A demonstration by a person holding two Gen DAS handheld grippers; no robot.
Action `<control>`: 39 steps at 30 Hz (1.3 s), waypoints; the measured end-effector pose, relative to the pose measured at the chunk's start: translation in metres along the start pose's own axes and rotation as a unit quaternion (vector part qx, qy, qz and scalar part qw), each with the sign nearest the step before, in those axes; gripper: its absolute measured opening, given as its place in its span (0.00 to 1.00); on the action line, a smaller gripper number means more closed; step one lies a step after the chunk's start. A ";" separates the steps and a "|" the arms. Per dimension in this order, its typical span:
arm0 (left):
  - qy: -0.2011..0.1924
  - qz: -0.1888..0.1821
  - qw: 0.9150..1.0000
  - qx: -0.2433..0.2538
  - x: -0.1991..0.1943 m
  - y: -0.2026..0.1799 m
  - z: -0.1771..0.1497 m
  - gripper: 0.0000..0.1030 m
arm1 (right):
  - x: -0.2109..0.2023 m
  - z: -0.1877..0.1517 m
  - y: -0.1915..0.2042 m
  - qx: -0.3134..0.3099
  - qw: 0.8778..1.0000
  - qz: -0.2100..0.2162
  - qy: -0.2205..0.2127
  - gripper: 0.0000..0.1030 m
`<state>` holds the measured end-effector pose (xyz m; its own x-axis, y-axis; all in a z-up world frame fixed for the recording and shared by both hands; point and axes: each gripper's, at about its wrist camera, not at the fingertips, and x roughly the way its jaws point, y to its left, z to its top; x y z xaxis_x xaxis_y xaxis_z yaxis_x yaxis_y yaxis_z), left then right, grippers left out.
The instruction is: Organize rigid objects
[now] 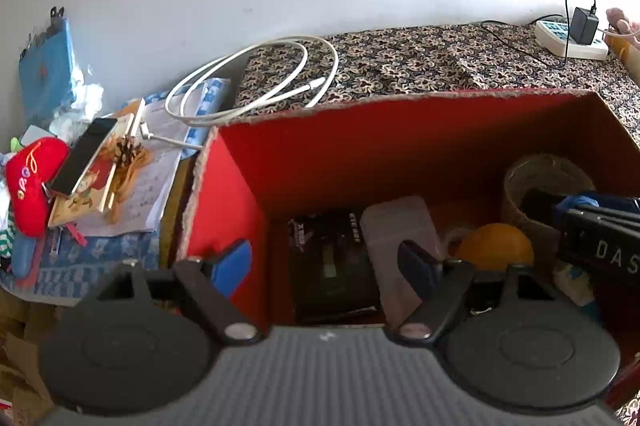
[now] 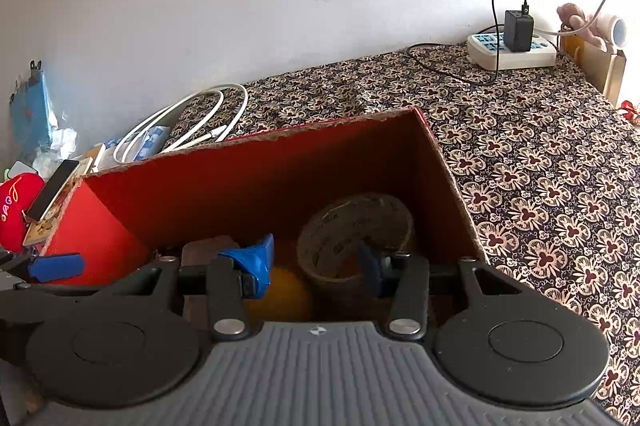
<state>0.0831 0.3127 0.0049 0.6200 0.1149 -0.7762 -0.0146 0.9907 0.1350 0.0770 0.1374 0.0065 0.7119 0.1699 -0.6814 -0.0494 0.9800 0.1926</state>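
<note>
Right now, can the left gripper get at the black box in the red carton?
Probably yes: the left gripper is open just above the black box, with only a clear plastic case lying beside it.

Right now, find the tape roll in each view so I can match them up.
Left wrist: tape roll at the right, inside the red box, partly behind the other tongs.
Right wrist: tape roll at centre, in the box's right corner, just beyond the tongs.
Shared landmark: the orange ball beside the roll.

Red box [image 1: 240, 194] floor crowded: tape roll [image 2: 356, 230], orange [image 1: 496, 246], black case [image 1: 332, 262]; patterned cloth [image 2: 540, 154] right free.
</note>
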 end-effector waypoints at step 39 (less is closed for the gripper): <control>-0.021 -0.004 1.000 0.008 -0.005 -0.001 -0.001 0.86 | -0.001 0.000 0.003 -0.014 1.000 -0.006 -0.010 0.29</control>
<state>0.0795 0.3114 0.0084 0.6518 0.1036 -0.7513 0.0028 0.9903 0.1390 0.0759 0.1400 0.0073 0.7262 0.1560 -0.6696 -0.0595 0.9845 0.1649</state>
